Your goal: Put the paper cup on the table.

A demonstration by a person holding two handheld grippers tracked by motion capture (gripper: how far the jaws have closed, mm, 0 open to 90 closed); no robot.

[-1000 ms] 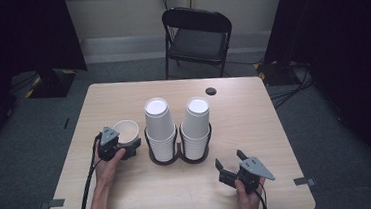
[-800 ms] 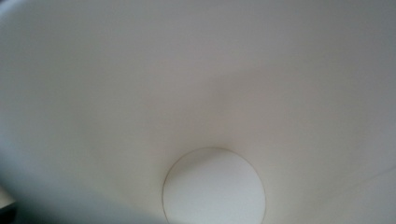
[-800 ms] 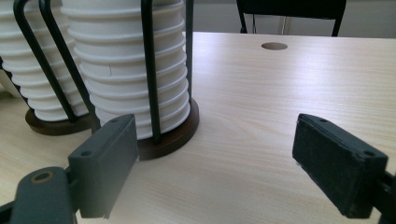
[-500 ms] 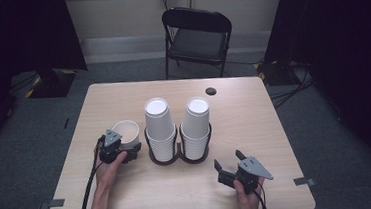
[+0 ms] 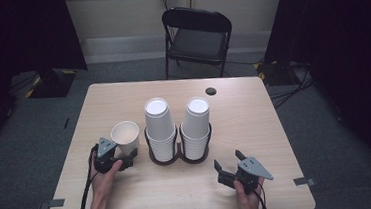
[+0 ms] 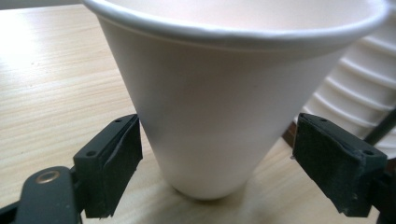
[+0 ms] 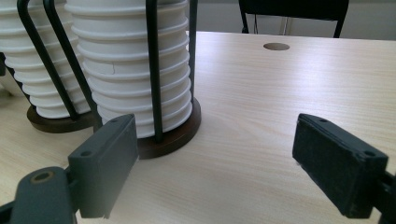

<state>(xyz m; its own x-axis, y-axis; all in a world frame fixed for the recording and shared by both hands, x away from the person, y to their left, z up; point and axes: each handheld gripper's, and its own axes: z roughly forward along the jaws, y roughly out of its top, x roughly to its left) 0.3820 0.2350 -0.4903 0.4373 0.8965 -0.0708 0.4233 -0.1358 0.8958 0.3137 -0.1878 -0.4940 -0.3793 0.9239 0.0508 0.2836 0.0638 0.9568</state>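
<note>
Here the single white paper cup (image 5: 124,135) stands upright on the pale wooden table (image 5: 255,129), just left of the two white cup stacks in a black wire holder (image 5: 178,130). The left gripper (image 6: 217,163) has just been closing; its jaws flank the cup's narrow base, pads not yet pressing. The right gripper (image 5: 231,167) rests with jaws spread, holding nothing. Judged light, thin-walled and crushable, the cup is best taken low, gently. No writing is legible.

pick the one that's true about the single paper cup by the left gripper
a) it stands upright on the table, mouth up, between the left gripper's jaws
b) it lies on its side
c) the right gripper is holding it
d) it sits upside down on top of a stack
a: the single paper cup stands mouth up on the table between the jaws of the left gripper, with gaps at both pads.
</note>
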